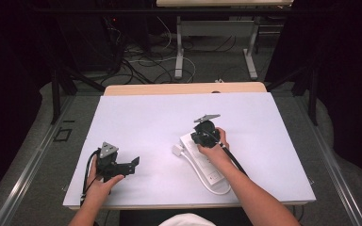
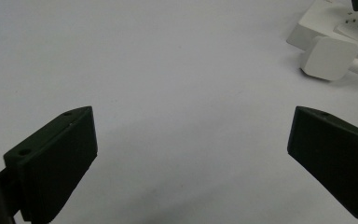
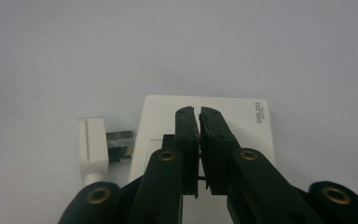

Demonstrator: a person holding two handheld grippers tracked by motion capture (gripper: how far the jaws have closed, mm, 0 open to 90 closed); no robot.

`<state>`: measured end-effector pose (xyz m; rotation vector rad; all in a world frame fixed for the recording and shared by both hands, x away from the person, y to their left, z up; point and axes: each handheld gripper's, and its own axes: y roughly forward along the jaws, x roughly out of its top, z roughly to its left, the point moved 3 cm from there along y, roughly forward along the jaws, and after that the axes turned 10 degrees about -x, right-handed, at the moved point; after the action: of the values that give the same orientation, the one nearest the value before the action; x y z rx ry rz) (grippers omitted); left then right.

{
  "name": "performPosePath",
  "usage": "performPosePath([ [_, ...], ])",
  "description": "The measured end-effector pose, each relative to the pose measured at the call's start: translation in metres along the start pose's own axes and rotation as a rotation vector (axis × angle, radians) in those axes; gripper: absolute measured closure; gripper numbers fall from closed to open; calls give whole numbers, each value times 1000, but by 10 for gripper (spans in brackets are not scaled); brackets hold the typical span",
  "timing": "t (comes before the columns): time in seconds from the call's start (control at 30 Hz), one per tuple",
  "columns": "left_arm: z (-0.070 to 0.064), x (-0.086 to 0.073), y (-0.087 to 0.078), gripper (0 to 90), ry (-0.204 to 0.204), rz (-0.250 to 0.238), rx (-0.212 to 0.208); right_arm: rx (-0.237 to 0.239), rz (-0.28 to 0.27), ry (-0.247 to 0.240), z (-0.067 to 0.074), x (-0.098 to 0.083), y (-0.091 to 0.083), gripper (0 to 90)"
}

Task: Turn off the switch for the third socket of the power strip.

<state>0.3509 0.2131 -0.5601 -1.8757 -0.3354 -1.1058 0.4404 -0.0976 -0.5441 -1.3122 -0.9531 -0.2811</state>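
A white power strip (image 1: 206,165) lies slanted on the white sheet, right of centre, with its white cord (image 1: 220,189) looping toward the near edge. A white plug (image 1: 177,150) lies loose on the sheet just left of the strip's far end, prongs toward it (image 3: 119,136). My right gripper (image 1: 199,139) points down over that far end of the strip (image 3: 242,116); its jaws (image 3: 199,112) are shut together with nothing seen between them. My left gripper (image 1: 134,164) rests low at the near left, open and empty (image 2: 191,123), facing the plug (image 2: 328,58) and strip (image 2: 324,18).
The white sheet (image 1: 146,117) covers the tabletop, and a wooden strip (image 1: 184,88) shows at its far edge. Beyond it stand table legs (image 1: 179,61) among loose floor cables. Dark frames flank both sides.
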Motion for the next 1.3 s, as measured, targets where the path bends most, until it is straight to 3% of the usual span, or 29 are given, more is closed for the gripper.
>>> performPosePath([
  [0.57, 0, 0, 0, 15, 0, -1, 0, 34, 10, -17, 12, -2, 7, 900],
  [0.6, 0, 0, 0, 15, 0, 0, 1, 38, 37, -22, 12, -2, 5, 900],
  [1.3, 0, 0, 0, 15, -1, -2, 2, 46, 17, -32, 18, -4, 9, 900],
])
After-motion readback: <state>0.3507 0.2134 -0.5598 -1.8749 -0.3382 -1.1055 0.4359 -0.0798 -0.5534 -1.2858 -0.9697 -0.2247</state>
